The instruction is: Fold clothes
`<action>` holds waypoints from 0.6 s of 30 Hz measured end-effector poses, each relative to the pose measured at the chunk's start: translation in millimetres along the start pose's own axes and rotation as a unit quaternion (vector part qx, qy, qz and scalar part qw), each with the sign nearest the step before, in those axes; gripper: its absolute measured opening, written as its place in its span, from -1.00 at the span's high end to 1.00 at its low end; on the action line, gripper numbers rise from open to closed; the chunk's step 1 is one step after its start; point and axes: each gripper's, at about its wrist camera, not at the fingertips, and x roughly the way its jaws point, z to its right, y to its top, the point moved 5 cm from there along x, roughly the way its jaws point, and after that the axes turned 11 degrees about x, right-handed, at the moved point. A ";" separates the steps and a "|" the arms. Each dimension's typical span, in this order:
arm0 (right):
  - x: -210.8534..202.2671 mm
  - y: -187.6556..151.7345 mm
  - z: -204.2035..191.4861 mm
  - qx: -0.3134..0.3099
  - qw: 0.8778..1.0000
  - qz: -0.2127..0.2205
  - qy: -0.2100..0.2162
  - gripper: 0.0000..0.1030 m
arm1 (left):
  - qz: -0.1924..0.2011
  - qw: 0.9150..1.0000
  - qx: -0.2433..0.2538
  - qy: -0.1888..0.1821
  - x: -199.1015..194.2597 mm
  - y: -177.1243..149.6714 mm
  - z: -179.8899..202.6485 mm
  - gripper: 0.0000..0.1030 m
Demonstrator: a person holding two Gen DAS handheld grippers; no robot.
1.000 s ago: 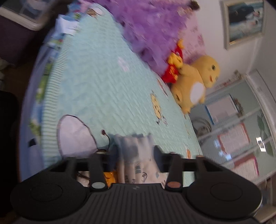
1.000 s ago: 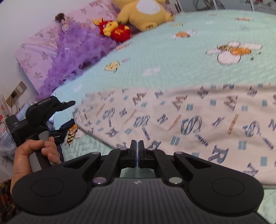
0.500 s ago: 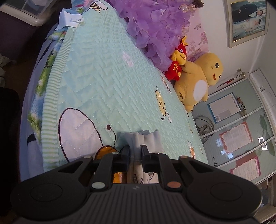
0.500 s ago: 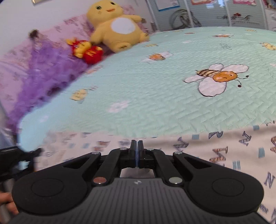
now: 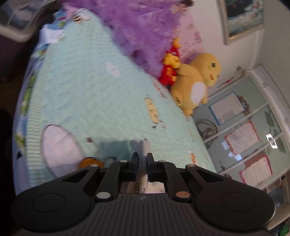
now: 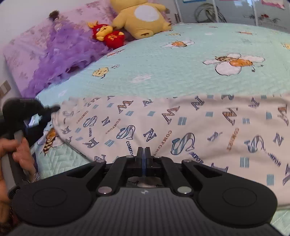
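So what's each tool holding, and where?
Left tool, jaws closing, pinches a bunched corner of the garment. Right tool shut; whether it grips anything can't be told.

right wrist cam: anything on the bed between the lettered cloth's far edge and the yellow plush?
Nothing loose. In the right wrist view, only bare bee-print quilt lies between the lettered cloth and the yellow plush.

Garment [image 6: 163, 127] lies on quilt [image 6: 163, 72], plush toys [image 6: 141, 16] behind it.
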 end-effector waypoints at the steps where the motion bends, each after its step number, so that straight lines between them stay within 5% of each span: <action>1: -6.9 3.2 1.8 0.009 1.000 0.007 0.009 1.00 | 0.002 1.000 0.011 -0.012 -1.7 2.2 10.4 0.86; 6: -51.0 13.4 28.2 0.038 0.998 0.045 0.021 1.00 | -0.001 0.989 0.103 -0.106 -11.0 5.5 92.9 0.87; 10: -88.5 10.4 80.8 0.092 0.994 0.060 0.001 1.00 | -0.013 0.959 0.205 -0.194 -28.0 -21.2 180.2 0.87; 14: -126.0 3.5 126.4 0.137 0.987 0.086 -0.015 1.00 | -0.030 0.907 0.325 -0.266 -51.9 -87.4 254.8 0.86; 18: -149.6 -2.2 163.2 0.175 0.978 0.108 -0.020 1.00 | -0.060 0.835 0.465 -0.290 -55.3 -190.4 288.4 0.86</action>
